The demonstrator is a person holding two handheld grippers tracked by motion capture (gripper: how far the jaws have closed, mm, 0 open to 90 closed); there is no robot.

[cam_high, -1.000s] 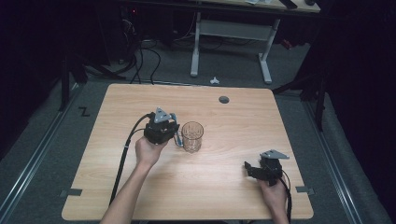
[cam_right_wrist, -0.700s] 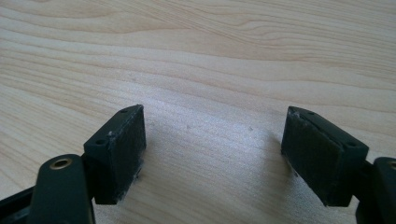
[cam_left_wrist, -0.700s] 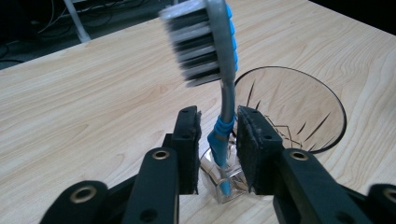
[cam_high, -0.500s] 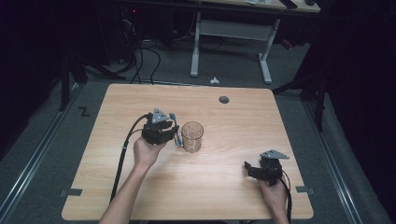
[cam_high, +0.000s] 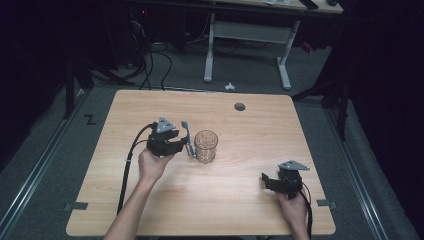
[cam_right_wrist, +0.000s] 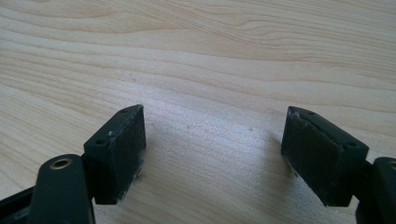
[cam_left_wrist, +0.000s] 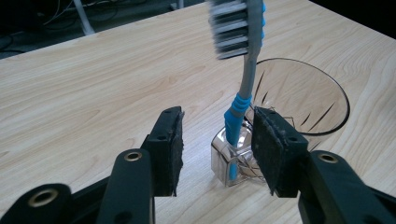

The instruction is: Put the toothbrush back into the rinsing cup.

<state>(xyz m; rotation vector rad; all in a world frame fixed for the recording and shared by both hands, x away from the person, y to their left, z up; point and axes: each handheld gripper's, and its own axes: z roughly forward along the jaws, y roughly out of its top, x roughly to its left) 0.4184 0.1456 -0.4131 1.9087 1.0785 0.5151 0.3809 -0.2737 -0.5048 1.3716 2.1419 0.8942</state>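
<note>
Glass [cam_high: 206, 146]: clear tumbler, cut ribs on the wall, round rim, heavy base; upright near mid-table [cam_high: 240, 130], taken as landmark. Far wall hard to read through glare in the left gripper view [cam_left_wrist: 299, 100].

Toothbrush [cam_left_wrist: 243, 100]: grey stem, blue ribbed grip, blue-backed head with grey-white bristles. Upright in a small clear square holder [cam_left_wrist: 233, 161] touching or just beside the glass on its left; contact not certain. Head blurred, top cut off by the frame edge. In the high view, seen as a thin blue stem [cam_high: 187, 131] left of the glass.

Left gripper [cam_high: 186, 146]: black body, grey three-cornered plate, black cable trailing off left of the glass. Jaws about half open, just been opening; rough black foam pads [cam_left_wrist: 173, 149] either side of the blue grip, with a gap on each side, nothing pressed or held.

Right gripper [cam_high: 266, 181]: same build, well right of the glass and nearer the front edge, resting low over bare wood. Jaws wide apart, nothing between them; pads [cam_right_wrist: 122, 151] dark and matte, edges worn. Own fingertips small and dim in the high view.

Table: pale wood-grain laminate, rounded corners, dark round grommet [cam_high: 240, 106] beyond the glass.

Surround beyond the table: dark, details hard to make out.
</note>
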